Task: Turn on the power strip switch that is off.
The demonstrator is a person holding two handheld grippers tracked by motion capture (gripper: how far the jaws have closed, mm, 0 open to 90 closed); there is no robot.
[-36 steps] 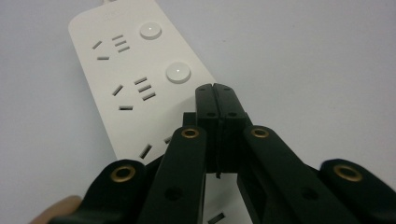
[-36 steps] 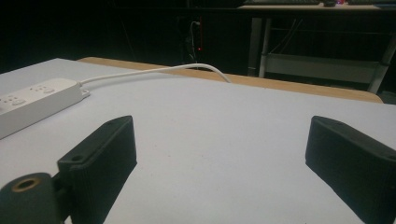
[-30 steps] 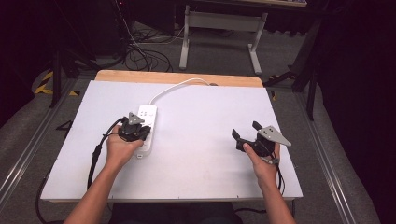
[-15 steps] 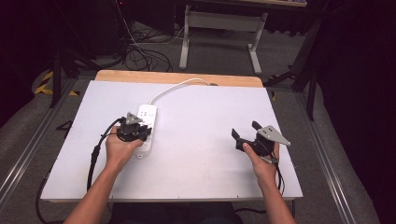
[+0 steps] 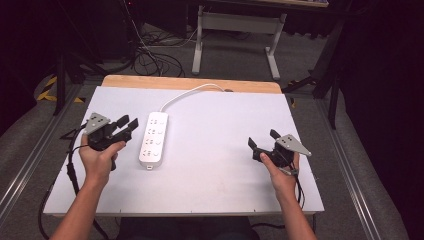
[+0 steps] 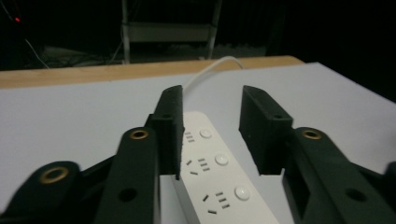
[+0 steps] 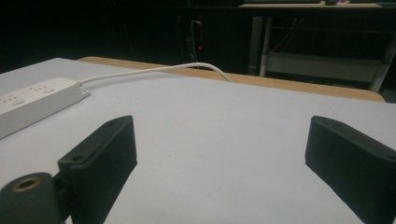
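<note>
Holding both grippers, left gripper (image 5: 128, 125) and right gripper (image 5: 262, 140), open and empty, we judge the power strip (image 5: 154, 138) rigid, light, slippery; grip across its narrow sides.

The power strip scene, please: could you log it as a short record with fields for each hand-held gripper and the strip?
surface: white table top, wooden strip along its far edge
power strip: white power strip, lying flat left of centre, sockets up
cord: white cord running from the strip's far end toward the far edge
left hand-held gripper: open, just left of the strip, not holding it
right hand-held gripper: open wide, empty, near the table's right side
</note>
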